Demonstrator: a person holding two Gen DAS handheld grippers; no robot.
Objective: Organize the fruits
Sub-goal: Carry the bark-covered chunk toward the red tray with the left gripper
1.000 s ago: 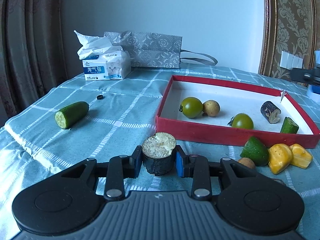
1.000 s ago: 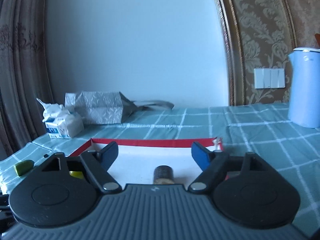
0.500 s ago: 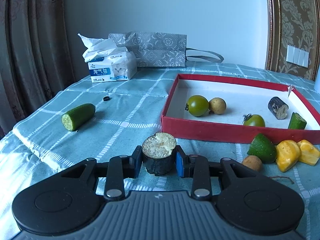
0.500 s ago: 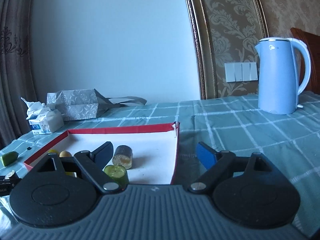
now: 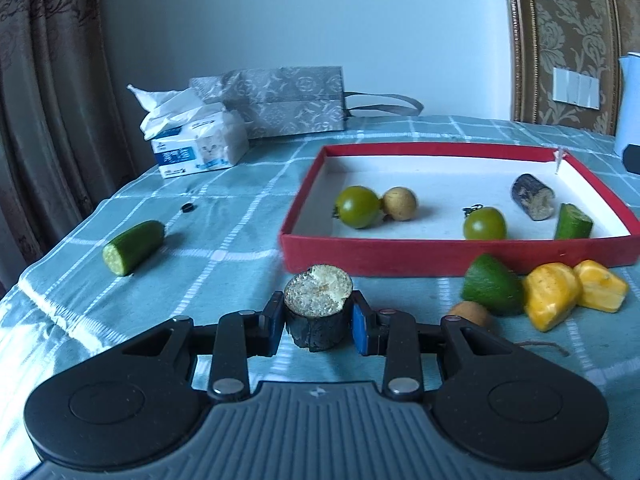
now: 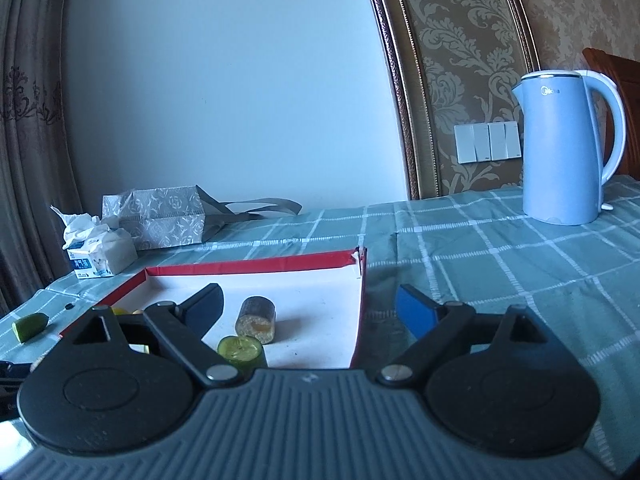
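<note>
While clamped in the left claw [image 5: 318, 322], a dark stub of cane [image 5: 318, 312] hangs short of the red tray [image 5: 452, 258].

Left claw: closed on the stub's bark sides, pale cut end up, above the worktop [image 5: 224, 248] just before the tray's near wall. Right claw [image 6: 308, 308]: spread wide, holding nothing, over the tray's far corner. Tray contents: two green tomatoes [image 5: 357, 206], a brown fruit [image 5: 399, 203], a second stub [image 5: 533, 197], a cucumber piece [image 5: 573, 222]. Outside: a cucumber half [image 5: 134, 246], a green wedge [image 5: 493, 290], yellow pieces [image 5: 552, 295]. Risk, in my judgement: a low carry would catch the wall and shunt the tray; the round bark may twist loose between the pads; a drop could roll into the tomatoes.
</note>
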